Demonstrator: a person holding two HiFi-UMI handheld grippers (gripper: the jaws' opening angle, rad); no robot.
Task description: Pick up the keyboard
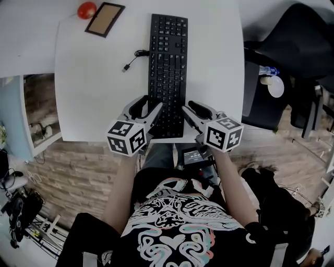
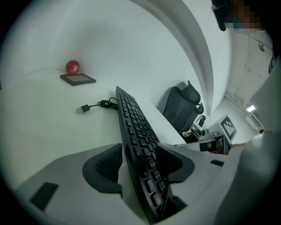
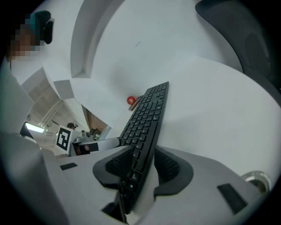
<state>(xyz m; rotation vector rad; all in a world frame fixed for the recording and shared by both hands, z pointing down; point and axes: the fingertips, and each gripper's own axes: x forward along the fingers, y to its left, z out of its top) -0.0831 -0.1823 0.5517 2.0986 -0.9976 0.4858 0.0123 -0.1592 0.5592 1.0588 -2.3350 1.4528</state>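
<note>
A black keyboard (image 1: 168, 68) lies lengthwise on the white table (image 1: 94, 94), its near end at the front edge. My left gripper (image 1: 150, 104) straddles the keyboard's near left edge and my right gripper (image 1: 190, 109) the near right edge. In the left gripper view the keyboard (image 2: 134, 127) runs between the jaws of the left gripper (image 2: 138, 154), with a gap at the left pad. The right gripper view shows the keyboard (image 3: 147, 118) between the spread jaws of the right gripper (image 3: 142, 156). Both grippers are open.
The keyboard's USB cable (image 1: 133, 60) trails off to its left. A red ball (image 1: 86, 9) and a framed board (image 1: 105, 19) sit at the table's far left corner. A dark office chair (image 1: 292, 52) stands to the right of the table.
</note>
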